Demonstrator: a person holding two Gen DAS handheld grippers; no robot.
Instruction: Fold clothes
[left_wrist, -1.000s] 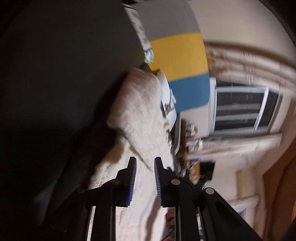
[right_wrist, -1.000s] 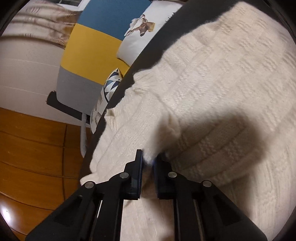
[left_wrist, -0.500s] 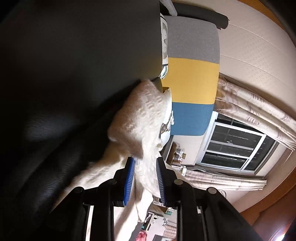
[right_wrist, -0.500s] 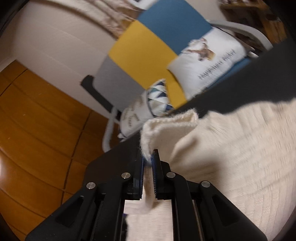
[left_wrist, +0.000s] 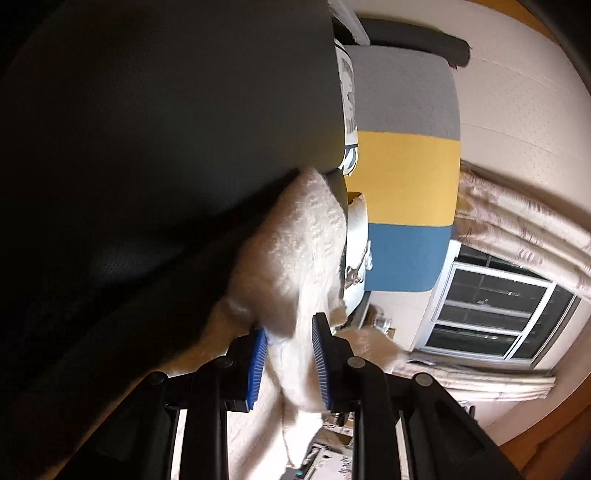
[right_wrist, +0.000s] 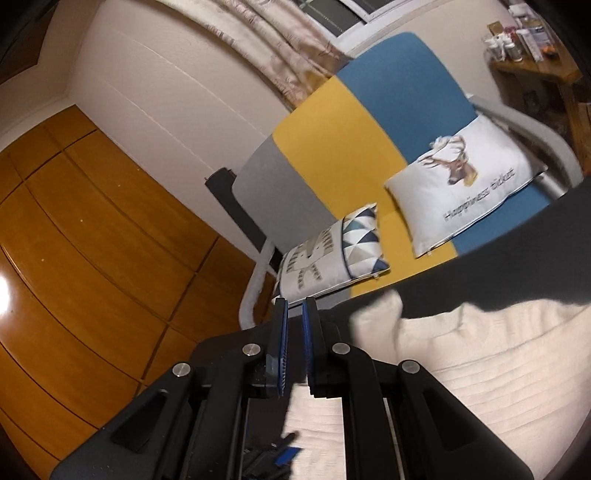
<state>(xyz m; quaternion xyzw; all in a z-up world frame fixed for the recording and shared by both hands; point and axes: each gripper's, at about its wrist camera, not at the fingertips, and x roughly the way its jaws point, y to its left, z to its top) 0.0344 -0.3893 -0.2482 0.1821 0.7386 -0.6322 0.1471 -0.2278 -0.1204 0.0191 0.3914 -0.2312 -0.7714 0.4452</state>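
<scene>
Knit fabric fills the gap of the left gripper (left_wrist: 290, 363) at the bottom centre of the left wrist view: the jaws stand apart with a thick fold of the cream sweater (left_wrist: 299, 251) bunched between the blue pads (left_wrist: 256, 363). Whether the pads press it firmly cannot be told, as the cloth is blurred. From there the sweater runs up and slightly left to a tip at mid-frame, so its visible long axis is seen as near vertical in that view, pointing toward the table (left_wrist: 166, 129) edge. Beyond it, the striped sofa (left_wrist: 406, 184) and the window (left_wrist: 495, 314) take the right half.

In the right wrist view, the right gripper (right_wrist: 294, 345) sits at lower centre with its jaws a narrow slit apart and nothing between them. The sweater (right_wrist: 480, 362) lies spread at the lower right on the dark table, with a raised corner just right of the jaws. Farther off, two cushions (right_wrist: 465, 184) rest on the sofa.

A fold is judged to be in hand, with one part lifted by the left. The next move would call for that part to be carried over the flat body and laid with its edges aligned.
</scene>
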